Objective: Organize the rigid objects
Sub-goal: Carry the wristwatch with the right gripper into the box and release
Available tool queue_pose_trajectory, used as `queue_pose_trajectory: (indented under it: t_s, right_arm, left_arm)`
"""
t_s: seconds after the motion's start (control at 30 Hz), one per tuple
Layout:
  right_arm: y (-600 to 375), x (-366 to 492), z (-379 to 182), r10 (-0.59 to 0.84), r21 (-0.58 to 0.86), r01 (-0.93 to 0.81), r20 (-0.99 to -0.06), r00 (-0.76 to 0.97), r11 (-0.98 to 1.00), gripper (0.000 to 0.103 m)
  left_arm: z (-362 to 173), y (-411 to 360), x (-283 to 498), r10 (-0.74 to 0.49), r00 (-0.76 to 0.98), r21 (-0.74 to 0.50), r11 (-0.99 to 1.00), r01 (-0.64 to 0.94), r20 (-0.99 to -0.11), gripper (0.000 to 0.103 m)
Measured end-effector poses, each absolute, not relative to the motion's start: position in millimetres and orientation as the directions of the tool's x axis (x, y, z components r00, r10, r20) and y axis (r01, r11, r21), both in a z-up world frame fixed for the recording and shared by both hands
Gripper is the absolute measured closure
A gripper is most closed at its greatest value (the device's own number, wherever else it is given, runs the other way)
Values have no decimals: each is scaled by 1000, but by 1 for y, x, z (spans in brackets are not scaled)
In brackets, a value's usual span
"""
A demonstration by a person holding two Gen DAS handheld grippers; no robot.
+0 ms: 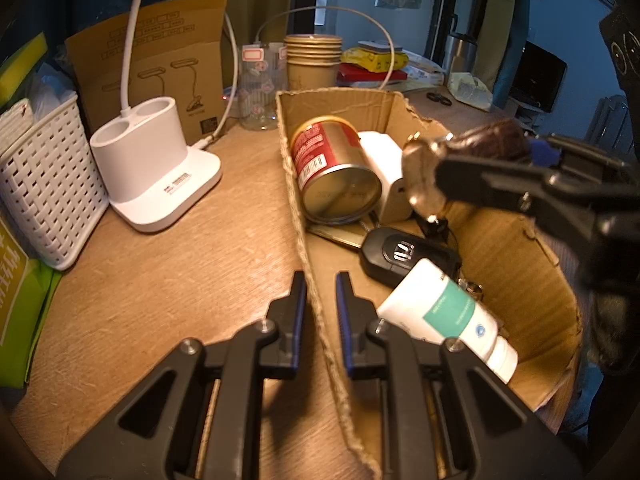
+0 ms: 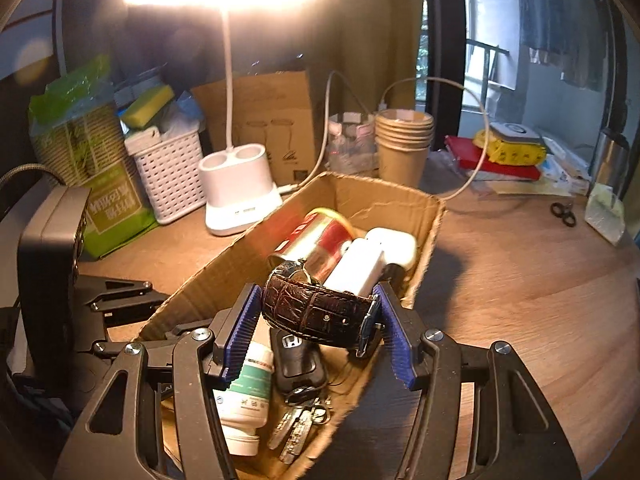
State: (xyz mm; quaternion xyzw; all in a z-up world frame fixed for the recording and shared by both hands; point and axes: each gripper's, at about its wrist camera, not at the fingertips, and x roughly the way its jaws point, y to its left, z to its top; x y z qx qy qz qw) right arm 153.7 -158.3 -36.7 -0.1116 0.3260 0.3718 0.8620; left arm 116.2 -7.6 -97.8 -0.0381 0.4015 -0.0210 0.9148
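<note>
Right wrist view alone shows keys (image 2: 298,424) under the wristwatch (image 2: 320,308).

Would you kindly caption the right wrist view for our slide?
Right gripper holds a brown leather watch above the cardboard box containing a can, tube and keys.

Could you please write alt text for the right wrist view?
The right gripper holds a brown leather-strapped wristwatch above an open cardboard box containing a red can, white charger, tube and car key. A lit white desk lamp stands behind.
</note>
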Motion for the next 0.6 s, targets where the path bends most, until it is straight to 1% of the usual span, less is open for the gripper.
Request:
queue_pose_trajectory:
  t_s: [0.33, 0.6]
  right_arm:
    - [-143, 152, -54, 552, 40, -730, -683, 479, 683, 41]
    - [-136, 146, -59, 515, -26, -730, -692, 506, 683, 39]
  left_arm:
    - [-98, -8, 116, -69, 676, -87, 996, 8, -733, 87]
    - [-98, -8, 116, -68, 677, -85, 996, 8, -732, 87]
